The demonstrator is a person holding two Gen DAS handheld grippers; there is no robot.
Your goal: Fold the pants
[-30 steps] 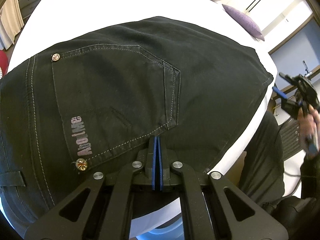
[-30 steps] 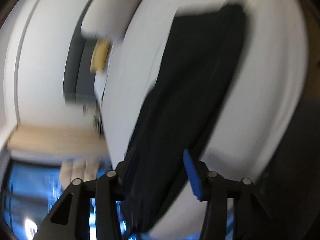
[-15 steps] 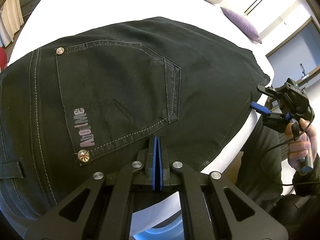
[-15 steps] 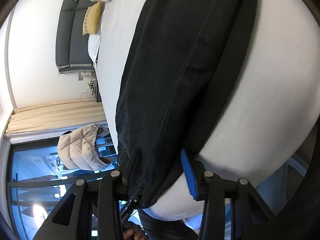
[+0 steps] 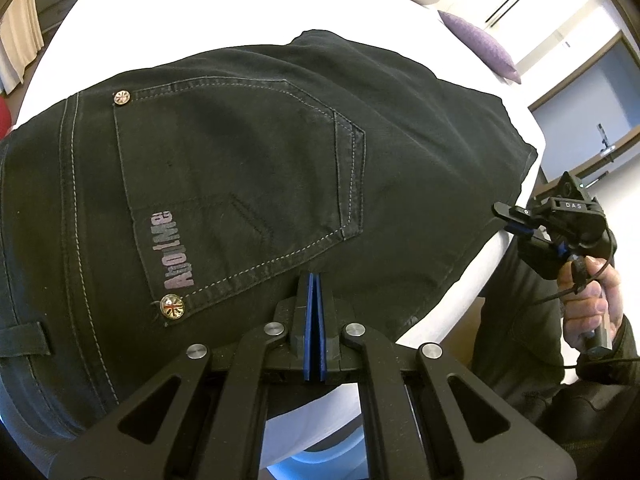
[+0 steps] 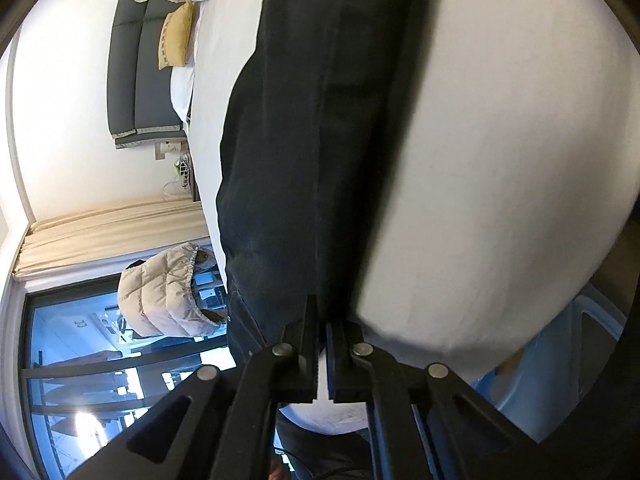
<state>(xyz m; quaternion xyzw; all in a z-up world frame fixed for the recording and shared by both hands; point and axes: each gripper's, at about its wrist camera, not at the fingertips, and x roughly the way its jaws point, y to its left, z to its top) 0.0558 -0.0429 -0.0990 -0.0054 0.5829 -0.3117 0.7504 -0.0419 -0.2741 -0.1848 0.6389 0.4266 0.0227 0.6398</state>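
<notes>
While both jaws clamp pants edges, bed margin beside

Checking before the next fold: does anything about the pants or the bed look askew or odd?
Nothing stands out. The black pants lie flat on the white bed, back pocket up. The left gripper and right gripper are each shut on the pants' near edge.

Bedroom: white bed, gray headboard, pillows, curtains.
</notes>
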